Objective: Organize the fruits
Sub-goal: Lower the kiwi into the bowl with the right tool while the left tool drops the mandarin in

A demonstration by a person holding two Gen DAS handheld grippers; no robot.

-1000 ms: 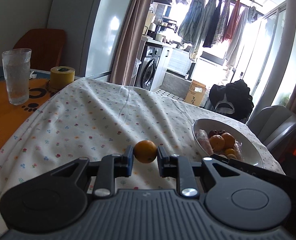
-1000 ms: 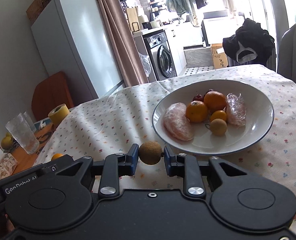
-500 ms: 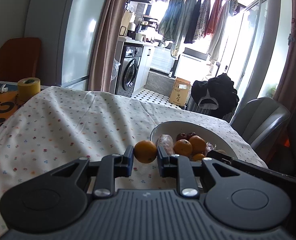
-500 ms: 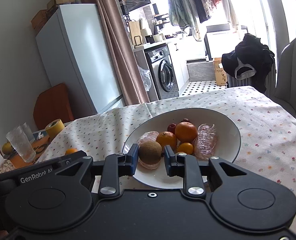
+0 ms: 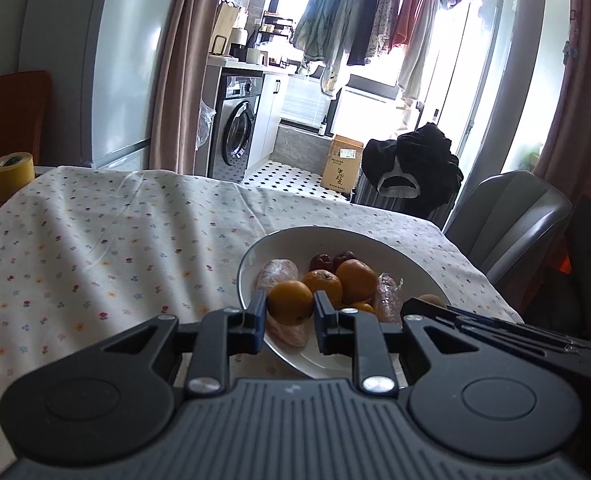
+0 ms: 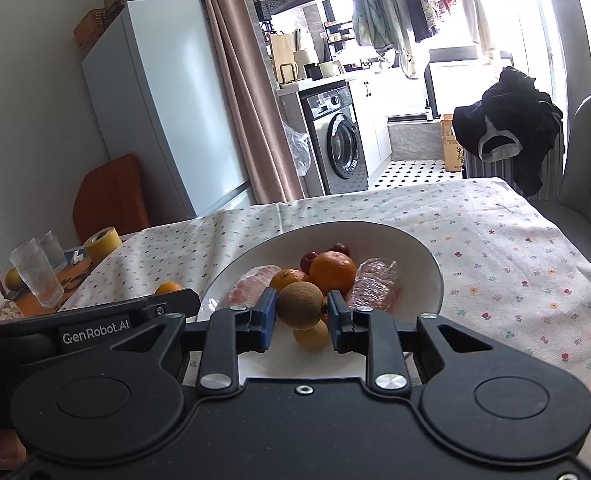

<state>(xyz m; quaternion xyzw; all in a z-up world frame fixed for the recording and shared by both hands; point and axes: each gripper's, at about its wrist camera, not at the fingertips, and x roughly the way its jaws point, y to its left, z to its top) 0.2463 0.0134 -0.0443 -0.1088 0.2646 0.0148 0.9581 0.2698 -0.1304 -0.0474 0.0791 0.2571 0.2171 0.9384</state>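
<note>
Left wrist view: the left claw [image 5: 288,310] grips a small orange [image 5: 290,301] between its two fingers, held above the near left edge of the white bowl [image 5: 415,256]. The bowl rests on a table covered by a flowered cloth [image 5: 115,240] and contains two more oranges, dark red fruits and plastic-wrapped pieces. The black body of the right claw enters at the lower right, over the bowl's near rim. A roll of yellow tape [image 5: 12,170] stands at the table's far left.

Right wrist view: the right claw [image 6: 300,312] grips a brown round fruit [image 6: 300,305], held over the near part of the bowl [image 6: 427,264]. A yellow fruit [image 6: 312,335] lies in the bowl just below it. The left claw's body, with its orange [image 6: 168,288] partly visible, lies at the left. A drinking glass [image 6: 36,270] stands beside the tape [image 6: 102,243].
</note>
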